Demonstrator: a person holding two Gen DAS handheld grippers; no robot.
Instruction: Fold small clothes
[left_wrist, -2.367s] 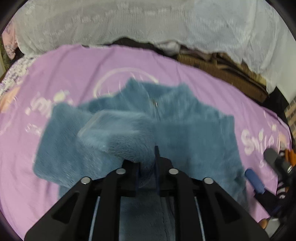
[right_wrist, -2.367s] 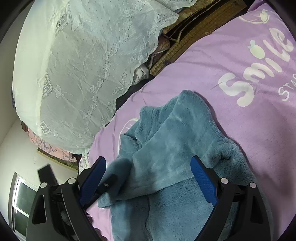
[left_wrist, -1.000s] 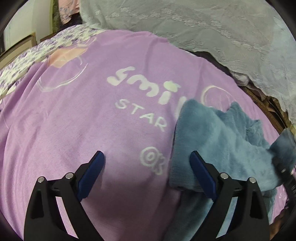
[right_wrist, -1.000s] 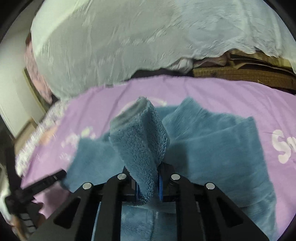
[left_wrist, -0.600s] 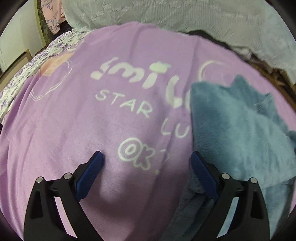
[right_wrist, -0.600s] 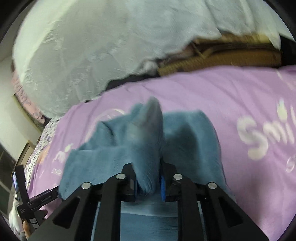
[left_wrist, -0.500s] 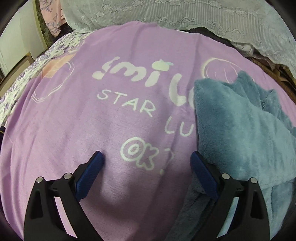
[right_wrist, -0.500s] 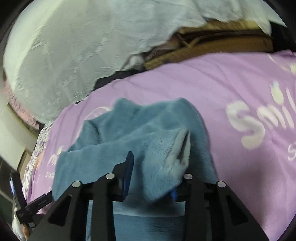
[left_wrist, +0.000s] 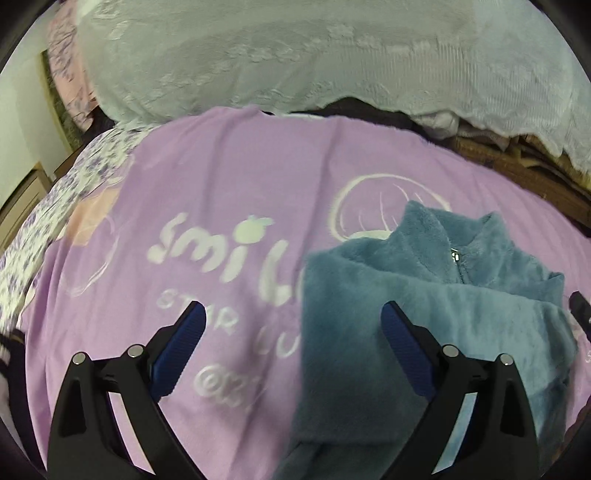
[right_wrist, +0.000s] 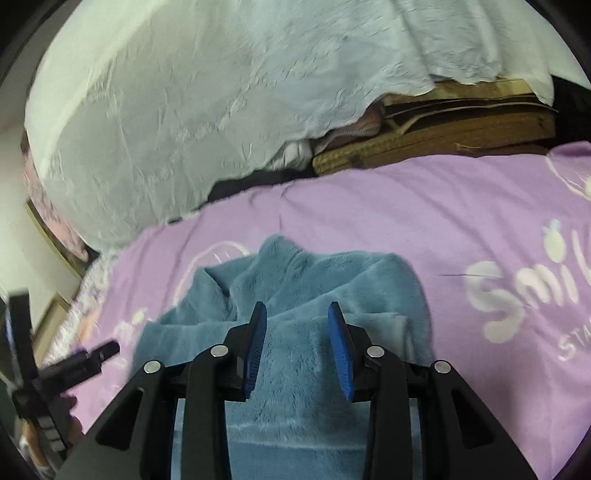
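Note:
A blue fleece zip jacket (left_wrist: 480, 314) lies on the purple "Smile" blanket (left_wrist: 221, 184), collar toward the far side, with both sleeves folded across its front. My left gripper (left_wrist: 291, 310) is open wide above the blanket, its right finger over the jacket's left edge, nothing held. In the right wrist view the jacket (right_wrist: 332, 273) lies just under my right gripper (right_wrist: 297, 308). Its blue pads stand apart, with fleece below them and nothing pinched. The left gripper's body (right_wrist: 85, 362) shows at the far left of that view.
A big heap under a white lace cover (left_wrist: 295, 66) runs along the back. Brown woven mats (right_wrist: 461, 125) are stacked at the back right. A floral sheet (left_wrist: 74, 192) borders the blanket (right_wrist: 406, 203) on the left.
My right gripper let go of the folded sleeve and its pads parted; the sleeve now lies flat on the jacket. The left gripper, open throughout, moved toward the jacket, which now fills more of its view.

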